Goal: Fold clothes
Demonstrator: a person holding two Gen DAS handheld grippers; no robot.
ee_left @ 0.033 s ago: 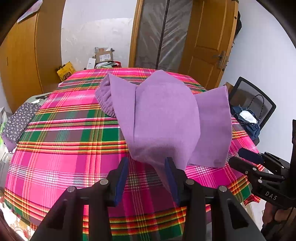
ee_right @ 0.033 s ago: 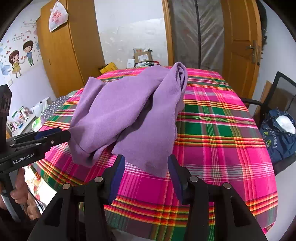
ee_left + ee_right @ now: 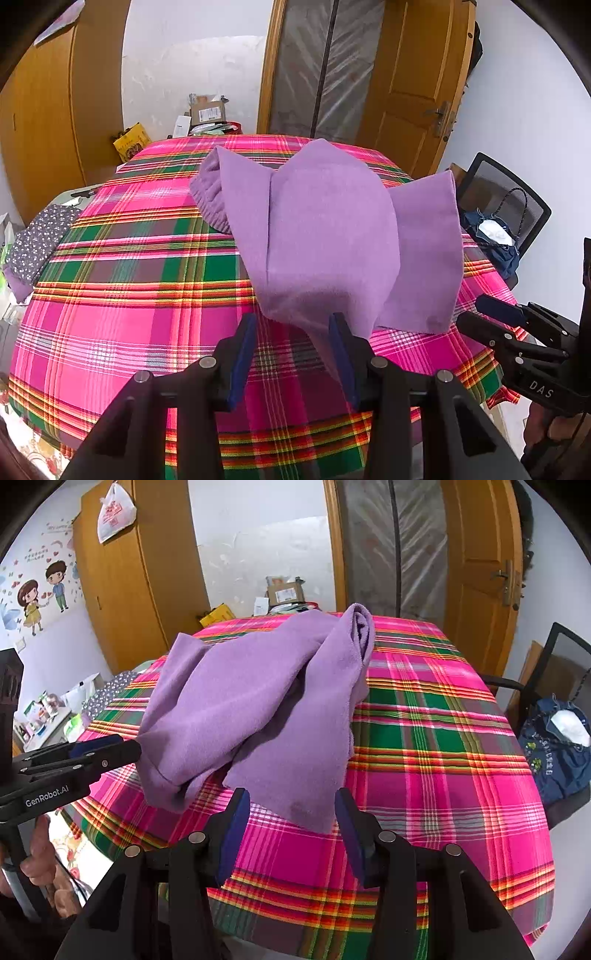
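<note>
Purple fleece garment (image 3: 328, 236) lies loosely bunched on a table under a pink, green and yellow plaid tablecloth (image 3: 140, 280), nearer the front edge than the far one. In the left wrist view a ribbed cuff or hem rolls up at its far left, a flat panel spreads to the right, and the near corner hangs down beside the right finger of the left gripper (image 3: 291, 354). That gripper's blue-padded jaws stand apart with only tablecloth between them, and no cloth is clamped. The right gripper (image 3: 291, 834) likewise has its jaws spread wide above the plaid, the garment's near edge lying just beyond the gap and not pinched. Each gripper shows at the edge of the other's view, off the table's front corners, and a hand (image 3: 40, 849) grips the handle of the left one. Behind the table are a wooden door (image 3: 417, 88), a cardboard box (image 3: 208, 109) and a black mesh chair (image 3: 506, 199).
</note>
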